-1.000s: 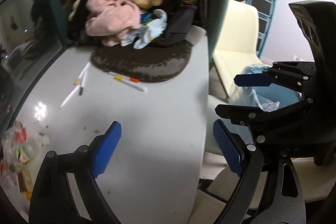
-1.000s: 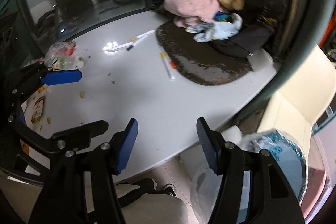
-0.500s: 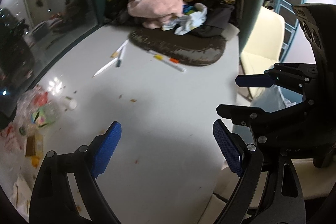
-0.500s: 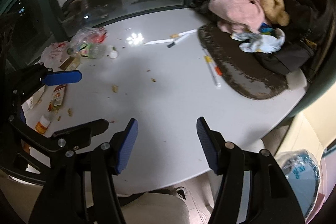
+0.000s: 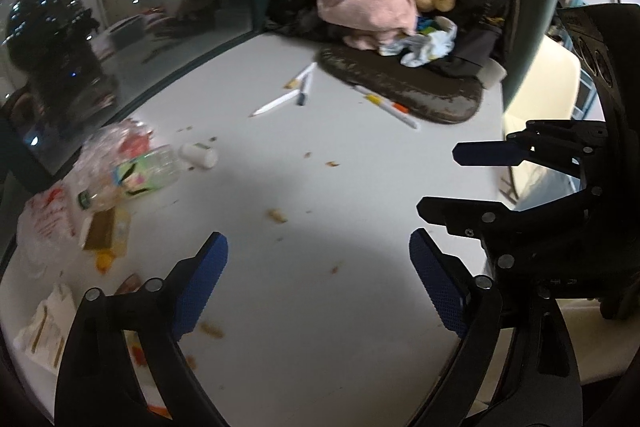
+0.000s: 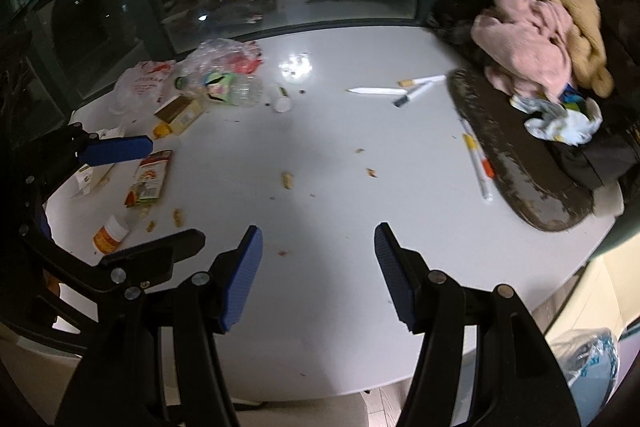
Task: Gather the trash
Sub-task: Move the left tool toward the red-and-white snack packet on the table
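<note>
Trash lies on the left of the white table [image 6: 340, 195]: a crumpled clear plastic bottle [image 6: 230, 89], a white plastic bag [image 6: 140, 85], a yellow carton [image 6: 180, 113], a snack packet [image 6: 150, 179], an orange pill bottle [image 6: 110, 233] and a small white bottle [image 6: 282, 99]. The bottle [image 5: 150, 173] and bag [image 5: 46, 223] also show in the left wrist view. My left gripper [image 5: 318, 283] is open and empty above the table. My right gripper [image 6: 318, 271] is open and empty over the table's near side. Crumbs [image 6: 287, 181] are scattered mid-table.
Pens and markers [image 6: 416, 91] lie at the back of the table. A dark mat [image 6: 516, 163] holds a pile of pink and tan cloth [image 6: 532, 43]. A dark window runs along the far edge. A bag-lined bin [image 6: 588, 355] stands below the table's right edge.
Both grippers have swung left, from the table's right edge toward the trash on the left. The bin has moved to the edge of view. Both stay open.
</note>
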A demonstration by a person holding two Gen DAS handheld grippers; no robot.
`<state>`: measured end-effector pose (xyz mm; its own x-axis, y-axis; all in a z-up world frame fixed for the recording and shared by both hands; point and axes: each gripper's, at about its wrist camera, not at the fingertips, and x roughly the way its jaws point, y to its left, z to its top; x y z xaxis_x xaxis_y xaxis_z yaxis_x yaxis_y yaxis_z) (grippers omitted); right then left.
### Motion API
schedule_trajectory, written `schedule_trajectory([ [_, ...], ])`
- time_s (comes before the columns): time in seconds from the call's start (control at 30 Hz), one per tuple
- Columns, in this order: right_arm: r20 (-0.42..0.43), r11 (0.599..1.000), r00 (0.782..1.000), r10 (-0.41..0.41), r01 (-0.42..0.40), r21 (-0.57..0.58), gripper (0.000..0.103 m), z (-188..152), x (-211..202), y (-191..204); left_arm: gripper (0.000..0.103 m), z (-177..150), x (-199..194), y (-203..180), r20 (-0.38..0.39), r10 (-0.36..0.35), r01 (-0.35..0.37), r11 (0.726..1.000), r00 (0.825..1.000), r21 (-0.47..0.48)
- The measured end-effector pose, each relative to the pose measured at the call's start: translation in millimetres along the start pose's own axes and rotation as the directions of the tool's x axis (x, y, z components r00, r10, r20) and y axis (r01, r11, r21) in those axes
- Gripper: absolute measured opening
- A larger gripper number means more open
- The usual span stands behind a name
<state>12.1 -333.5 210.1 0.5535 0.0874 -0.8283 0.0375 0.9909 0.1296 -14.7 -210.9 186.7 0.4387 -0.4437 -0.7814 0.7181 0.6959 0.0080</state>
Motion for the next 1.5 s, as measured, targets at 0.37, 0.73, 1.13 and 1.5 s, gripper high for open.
schedule_trajectory([
  [0.37,-0.027,0.993,0.998,0.063,-0.066,-0.101,0.056,13.5,21.9,63.6,0.091,-34.4,-19.8,56.2,0.001,0.054,-0.053,0.994,0.999,-0.096],
  [0.73,-0.058,0.971,0.993,0.107,-0.117,-0.209,0.056,23.7,31.9,99.9,0.091,-60.5,-36.5,83.6,0.014,0.118,-0.113,0.973,0.993,-0.203],
  [1.13,-0.123,0.903,0.964,0.237,-0.265,-0.337,0.067,44.3,60.6,141.0,0.096,-91.6,-54.9,109.7,-0.008,0.284,-0.27,0.905,0.959,-0.328],
  [1.5,-0.207,0.848,0.939,0.274,-0.337,-0.409,0.067,45.4,86.3,170.2,0.096,-124.4,-46.4,138.5,-0.091,0.301,-0.311,0.851,0.949,-0.424],
])
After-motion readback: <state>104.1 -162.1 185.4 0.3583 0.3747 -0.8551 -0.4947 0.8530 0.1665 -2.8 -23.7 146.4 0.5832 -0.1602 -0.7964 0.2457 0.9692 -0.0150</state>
